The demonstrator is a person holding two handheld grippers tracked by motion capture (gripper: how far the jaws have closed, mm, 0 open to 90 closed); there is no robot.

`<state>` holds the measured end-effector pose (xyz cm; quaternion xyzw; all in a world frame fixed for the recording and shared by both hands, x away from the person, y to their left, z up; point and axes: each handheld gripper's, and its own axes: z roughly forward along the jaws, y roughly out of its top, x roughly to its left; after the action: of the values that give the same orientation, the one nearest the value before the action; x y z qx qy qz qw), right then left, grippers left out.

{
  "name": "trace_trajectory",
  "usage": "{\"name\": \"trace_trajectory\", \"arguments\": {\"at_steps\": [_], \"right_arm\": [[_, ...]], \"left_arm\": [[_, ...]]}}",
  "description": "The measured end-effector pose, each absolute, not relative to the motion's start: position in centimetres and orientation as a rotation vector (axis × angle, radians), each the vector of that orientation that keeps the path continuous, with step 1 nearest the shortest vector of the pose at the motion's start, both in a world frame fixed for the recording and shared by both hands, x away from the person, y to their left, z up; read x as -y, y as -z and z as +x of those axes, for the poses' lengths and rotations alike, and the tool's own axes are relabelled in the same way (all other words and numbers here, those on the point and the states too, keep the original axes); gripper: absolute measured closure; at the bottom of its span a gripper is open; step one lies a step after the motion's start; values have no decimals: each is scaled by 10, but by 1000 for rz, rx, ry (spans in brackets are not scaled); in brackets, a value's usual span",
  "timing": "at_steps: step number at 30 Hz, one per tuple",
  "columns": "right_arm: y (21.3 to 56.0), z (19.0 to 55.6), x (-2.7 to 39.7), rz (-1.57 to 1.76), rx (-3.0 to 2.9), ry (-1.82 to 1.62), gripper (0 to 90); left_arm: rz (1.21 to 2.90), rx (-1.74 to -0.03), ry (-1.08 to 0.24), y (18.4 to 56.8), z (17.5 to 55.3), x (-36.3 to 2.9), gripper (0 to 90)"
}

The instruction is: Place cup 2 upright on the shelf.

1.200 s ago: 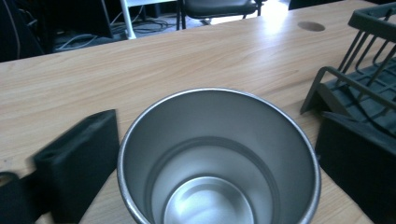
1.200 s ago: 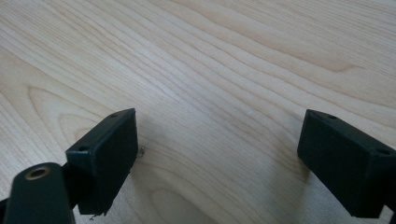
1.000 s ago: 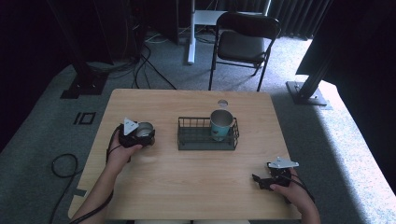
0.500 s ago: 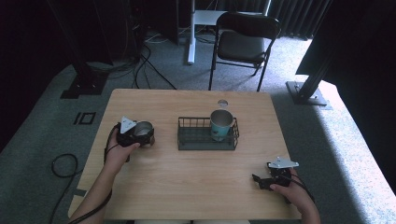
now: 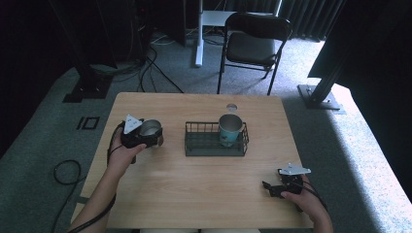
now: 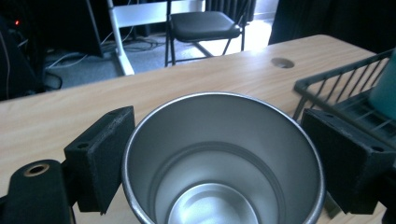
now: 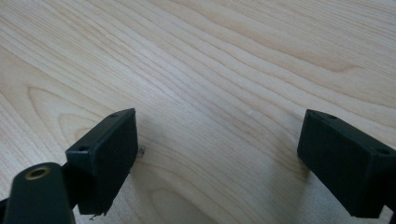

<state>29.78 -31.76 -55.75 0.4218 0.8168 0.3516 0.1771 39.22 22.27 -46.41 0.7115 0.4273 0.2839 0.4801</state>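
Left gripper view: steel cup (image 6: pixel 223 158) between left gripper (image 6: pixel 219 163) jaws

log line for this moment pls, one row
left gripper: shut on steel cup | cup: left of basket | basket: holds teal cup | right gripper: open, empty, over table

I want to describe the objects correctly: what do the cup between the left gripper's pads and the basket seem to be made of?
The cup looks like brushed steel: grey inside, soft reflections, a thin bright rim. The basket seems to be metal wire with a dark matt coating, judging by its thin straight bars; whether paint or plastic coats them, I cannot tell.
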Motion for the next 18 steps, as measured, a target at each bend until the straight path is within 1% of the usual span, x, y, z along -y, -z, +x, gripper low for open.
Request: {"name": "trace_trajectory", "arguments": {"at_steps": [18], "right_arm": [[557,298,318,1193,-2311,-995,118]], "left_arm": [[1671,-927,-716,402,393,-203,138]]}}
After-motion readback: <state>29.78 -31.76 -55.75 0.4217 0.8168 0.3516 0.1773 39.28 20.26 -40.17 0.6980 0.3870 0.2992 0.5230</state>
